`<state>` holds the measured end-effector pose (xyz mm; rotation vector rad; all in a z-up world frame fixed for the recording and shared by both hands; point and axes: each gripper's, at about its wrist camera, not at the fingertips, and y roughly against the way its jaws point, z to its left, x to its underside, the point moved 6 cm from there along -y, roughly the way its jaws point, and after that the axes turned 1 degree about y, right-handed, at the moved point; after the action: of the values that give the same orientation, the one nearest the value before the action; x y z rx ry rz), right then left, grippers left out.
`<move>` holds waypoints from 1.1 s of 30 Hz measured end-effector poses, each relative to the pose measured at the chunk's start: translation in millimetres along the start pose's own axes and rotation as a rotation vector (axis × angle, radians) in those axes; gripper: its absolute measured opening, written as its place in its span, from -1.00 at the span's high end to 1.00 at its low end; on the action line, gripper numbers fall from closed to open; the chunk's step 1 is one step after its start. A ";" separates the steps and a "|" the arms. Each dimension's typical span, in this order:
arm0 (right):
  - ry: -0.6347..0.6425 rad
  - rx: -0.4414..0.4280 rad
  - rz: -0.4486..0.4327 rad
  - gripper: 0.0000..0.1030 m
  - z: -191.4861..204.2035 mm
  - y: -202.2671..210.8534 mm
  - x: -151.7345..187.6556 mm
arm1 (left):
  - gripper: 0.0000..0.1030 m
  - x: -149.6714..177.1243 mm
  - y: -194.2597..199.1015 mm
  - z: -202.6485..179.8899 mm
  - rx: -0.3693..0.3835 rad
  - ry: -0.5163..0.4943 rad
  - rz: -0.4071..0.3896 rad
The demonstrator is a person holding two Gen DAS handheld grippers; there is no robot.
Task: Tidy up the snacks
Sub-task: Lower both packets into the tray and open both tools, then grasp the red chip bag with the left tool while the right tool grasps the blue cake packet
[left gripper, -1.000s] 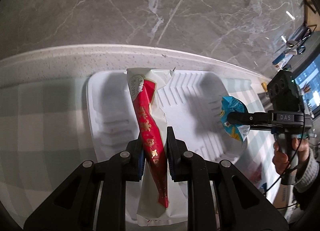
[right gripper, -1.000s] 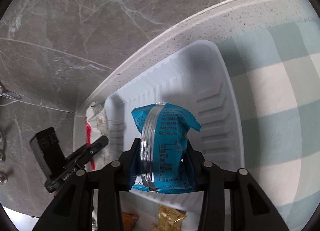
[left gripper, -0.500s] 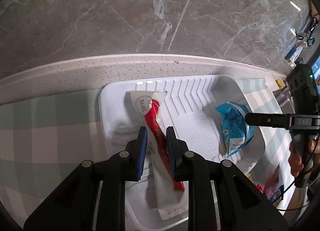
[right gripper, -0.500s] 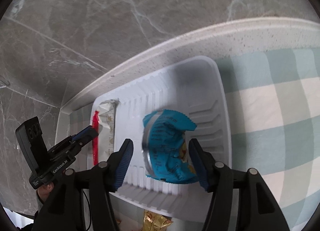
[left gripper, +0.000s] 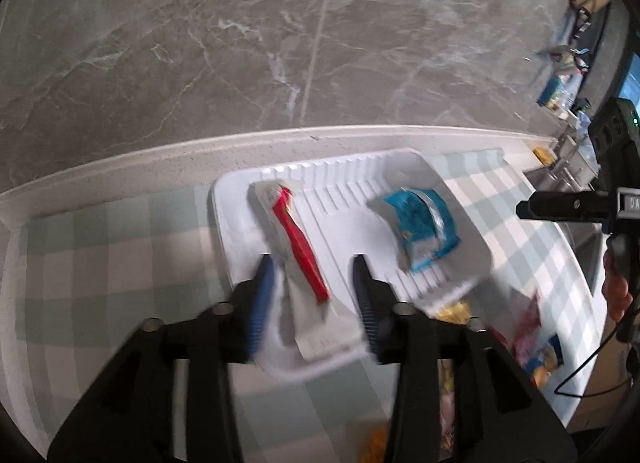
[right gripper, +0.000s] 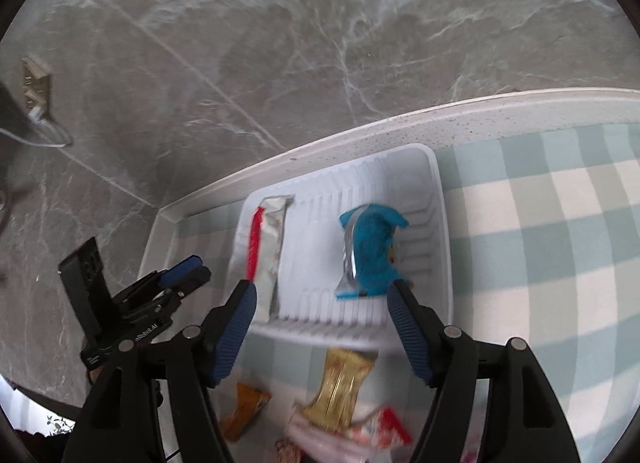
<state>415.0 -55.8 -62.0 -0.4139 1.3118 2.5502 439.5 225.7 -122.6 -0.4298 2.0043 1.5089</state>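
Note:
A white ribbed tray point(left gripper: 344, 187) point(right gripper: 436, 191) sits on the checked cloth by the marble wall. In it lie a long red-and-white snack packet point(left gripper: 298, 247) point(right gripper: 268, 247) at the left and a blue snack bag point(left gripper: 424, 227) point(right gripper: 372, 251) at the right. My left gripper point(left gripper: 314, 295) is open and empty, its fingers straddling the near end of the red-and-white packet. My right gripper point(right gripper: 320, 323) is open and empty, just in front of the tray's near rim. The right gripper also shows in the left wrist view point(left gripper: 568, 205), and the left gripper in the right wrist view point(right gripper: 180, 275).
Loose snacks lie on the cloth in front of the tray: a gold packet point(right gripper: 340, 387), an orange packet point(right gripper: 244, 407), a red-and-white packet point(right gripper: 376, 431), pink and blue packets point(left gripper: 536, 339). The grey marble wall point(left gripper: 280, 43) and white counter edge stand behind the tray.
Both grippers have opened and pulled back from the tray. The red-and-white packet and the blue bag were let go and now lie in the tray.

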 end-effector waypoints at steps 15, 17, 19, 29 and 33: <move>0.177 0.188 0.029 -0.44 -12.7 69.1 139.9 | 0.05 114.8 41.5 -39.7 0.039 -0.026 0.129; 0.236 0.226 0.062 -0.43 -12.9 66.0 158.6 | 0.05 131.7 45.5 -46.6 0.062 -0.011 0.157; 0.323 0.274 0.102 -0.43 -11.8 61.0 178.2 | 0.05 144.4 46.2 -56.1 0.104 0.002 0.185; 0.622 0.406 0.204 -0.43 -15.0 49.6 212.4 | 0.04 196.5 66.5 -115.0 0.279 0.001 0.282; 0.714 0.413 0.234 -0.43 -18.1 43.8 211.8 | 0.04 202.7 76.1 -119.2 0.247 0.020 0.278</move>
<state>205.6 -77.5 -114.8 -1.2090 2.1803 2.2727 207.6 154.2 -169.4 -0.0671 2.3046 1.3902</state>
